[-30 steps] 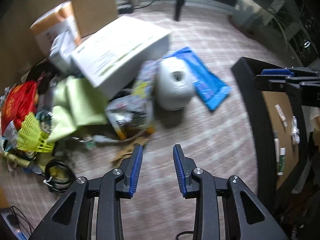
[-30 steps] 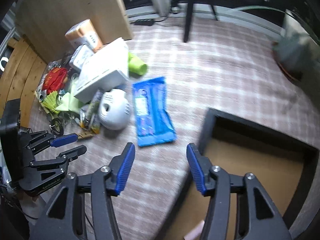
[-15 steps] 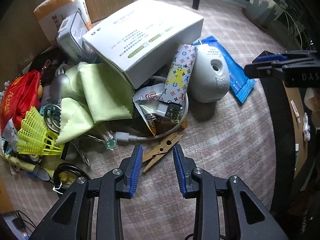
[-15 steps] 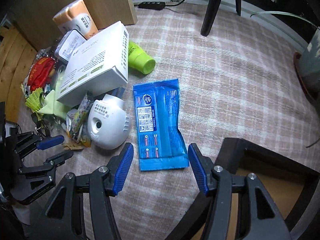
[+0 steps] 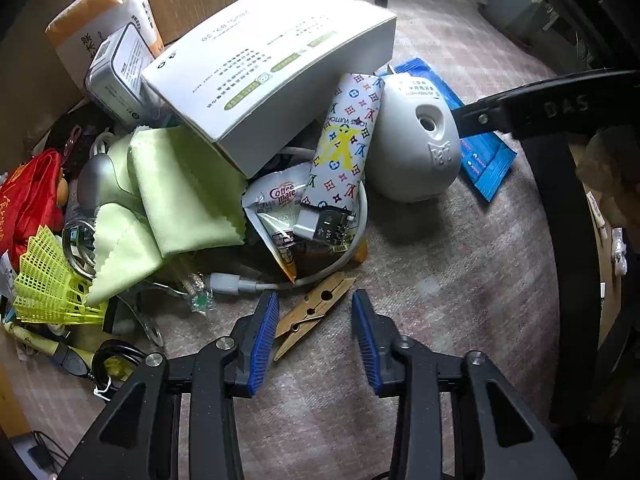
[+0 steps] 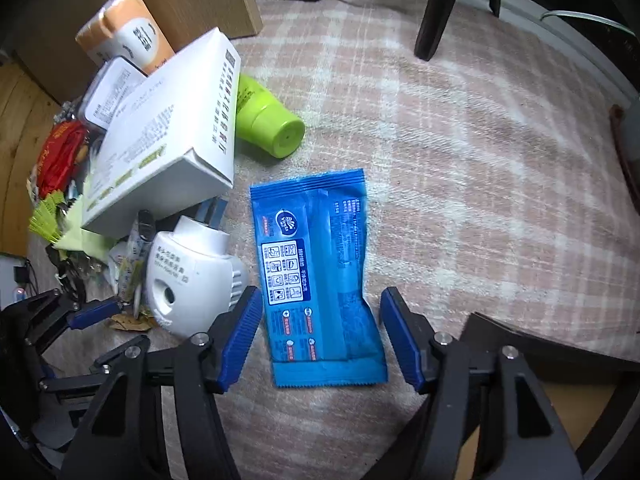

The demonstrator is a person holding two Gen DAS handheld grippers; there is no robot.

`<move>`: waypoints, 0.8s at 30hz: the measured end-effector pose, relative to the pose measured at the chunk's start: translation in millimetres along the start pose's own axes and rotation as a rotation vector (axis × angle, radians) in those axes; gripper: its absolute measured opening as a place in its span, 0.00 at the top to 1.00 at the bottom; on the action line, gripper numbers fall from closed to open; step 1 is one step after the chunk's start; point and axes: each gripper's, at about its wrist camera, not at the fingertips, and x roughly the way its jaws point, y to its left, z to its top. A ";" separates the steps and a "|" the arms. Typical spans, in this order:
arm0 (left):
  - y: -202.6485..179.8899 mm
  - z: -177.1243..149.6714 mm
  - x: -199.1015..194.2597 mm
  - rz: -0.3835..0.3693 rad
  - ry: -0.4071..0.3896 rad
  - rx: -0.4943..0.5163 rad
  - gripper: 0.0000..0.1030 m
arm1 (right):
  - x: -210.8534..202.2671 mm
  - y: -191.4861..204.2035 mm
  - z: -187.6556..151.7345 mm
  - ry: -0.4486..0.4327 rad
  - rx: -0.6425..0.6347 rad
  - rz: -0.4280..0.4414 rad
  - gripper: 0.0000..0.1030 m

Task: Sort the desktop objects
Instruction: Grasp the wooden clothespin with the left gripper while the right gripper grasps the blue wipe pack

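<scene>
Desktop clutter is heaped at the left side of the checked cloth: a white box [image 5: 272,76] leans over a patterned pouch [image 5: 346,140], a coffee creamer sachet [image 5: 276,216], green cloths [image 5: 180,192] and a white dispenser [image 5: 416,144]. A wooden clothespin [image 5: 312,312] lies at the heap's near edge, apart from the rest.

The left gripper [image 5: 316,334] points down over that clothespin, its jaws opening, with the pin's near end between the blue pads but not yet pinched. The right gripper [image 6: 320,340] hangs with its jaws spread wide, straddling the near end of a blue wet-wipe pack [image 6: 316,272] that lies flat beside the dispenser (nothing is gripped there either).

Both hands seem to be at the reaching step. Next, each likely has to lower until the pads flank its item, then close: across the pin's narrow body, and on the flat pack's edges.
</scene>
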 end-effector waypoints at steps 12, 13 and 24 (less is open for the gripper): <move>-13.0 -6.6 2.2 0.007 -0.008 -0.006 0.88 | 1.1 9.0 -12.8 -0.007 -0.057 -0.101 0.50; -13.6 -7.5 2.2 0.005 -0.009 -0.010 0.88 | -0.1 7.5 -14.4 -0.009 -0.052 -0.095 0.52; -35.5 -16.8 2.8 -0.021 -0.031 -0.049 0.89 | -16.2 -1.9 -40.2 -0.039 -0.008 -0.050 0.81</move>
